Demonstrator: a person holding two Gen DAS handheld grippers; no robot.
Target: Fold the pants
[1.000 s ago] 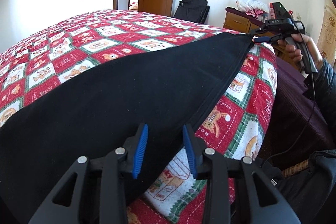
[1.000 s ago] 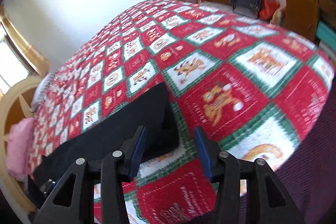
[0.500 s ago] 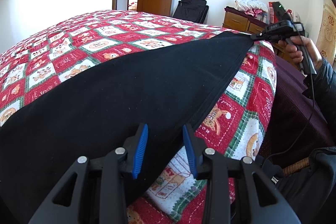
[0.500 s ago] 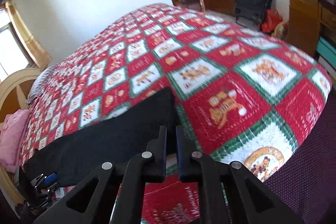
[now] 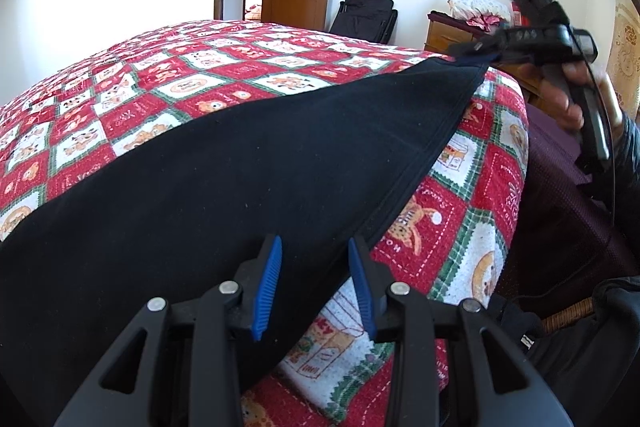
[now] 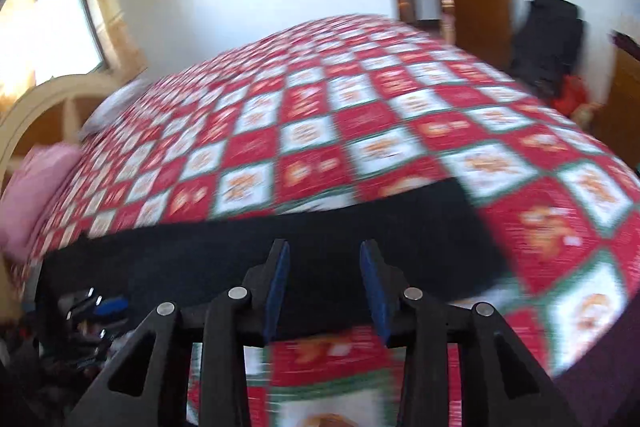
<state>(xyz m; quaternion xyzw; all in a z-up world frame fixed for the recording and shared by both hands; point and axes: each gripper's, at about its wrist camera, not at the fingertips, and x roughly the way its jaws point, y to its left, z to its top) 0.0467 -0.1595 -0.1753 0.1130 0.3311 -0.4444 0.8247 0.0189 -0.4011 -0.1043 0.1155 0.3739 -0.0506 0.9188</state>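
**Pants flat on bed, both tongs open**

Pants lie spread as one long black band along the near edge of the bed, on the red-and-white check quilt; one end runs to the bed's right corner, the rest off toward the headboard side.

L gripper: jaws about half open, nothing held; blue pads hover over the pants' near edge, one pad above cloth, the other roughly over the seam where cloth meets quilt; can't tell if they touch the fabric.

R gripper: jaws wide apart, nothing between them as far as its own view shows, tho that view is motion-blurred; from the L wrist cam its tip sits right at the pants' corner by the bed's right corner, contact unclear.

Handling, by judgement: soft, limp, light knit; no stiffness, so it'll sag and drape from any pinch; matte cloth, prob. not slippery, may cling to the quilt a bit; nothing fragile. Best hold looks like the stitched edge or corners, both layers pinched together, one gripper per end; a mid-panel pinch would likely bunch one layer and skew the fold.
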